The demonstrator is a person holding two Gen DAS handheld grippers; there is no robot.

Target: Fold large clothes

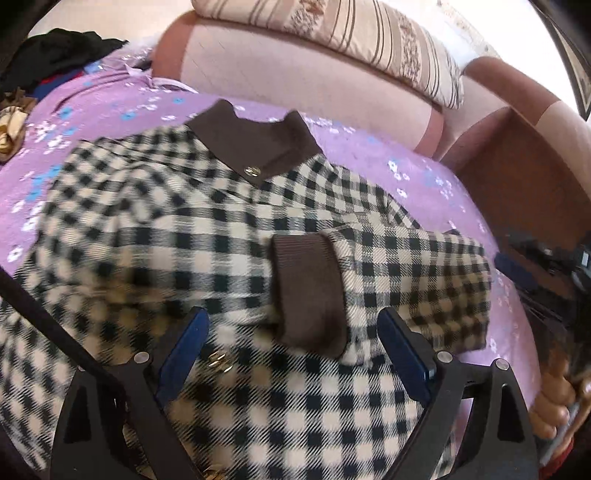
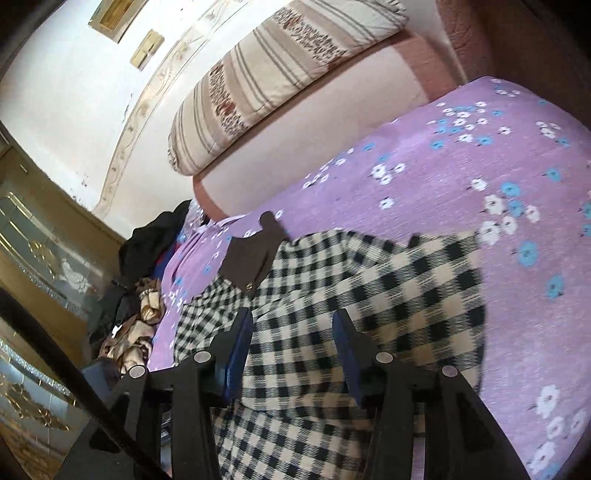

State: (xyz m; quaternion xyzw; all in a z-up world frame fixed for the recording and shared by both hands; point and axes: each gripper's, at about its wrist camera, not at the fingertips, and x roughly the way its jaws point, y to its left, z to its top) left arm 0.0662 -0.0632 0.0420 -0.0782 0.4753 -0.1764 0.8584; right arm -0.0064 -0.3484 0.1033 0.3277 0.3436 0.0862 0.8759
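A black-and-cream checked jacket (image 1: 155, 236) with a brown collar (image 1: 255, 140) lies spread on the purple flowered bedspread (image 1: 436, 192). One sleeve with a brown ribbed cuff (image 1: 310, 288) is folded across its front. My left gripper (image 1: 291, 332) is open above the jacket, the cuff between its blue fingers (image 1: 184, 350), holding nothing. In the right wrist view the jacket (image 2: 388, 295) and its collar (image 2: 251, 258) lie on the bedspread (image 2: 480, 166). My right gripper (image 2: 291, 332) is open over the checked cloth, empty.
A pink headboard bolster (image 1: 295, 74) and a striped pillow (image 1: 351, 33) run along the back. A pile of dark and patterned clothes (image 2: 147, 266) lies at the far end of the bed. A brown wooden side (image 1: 517, 177) stands at the right. A cabinet (image 2: 33, 240) is at the left.
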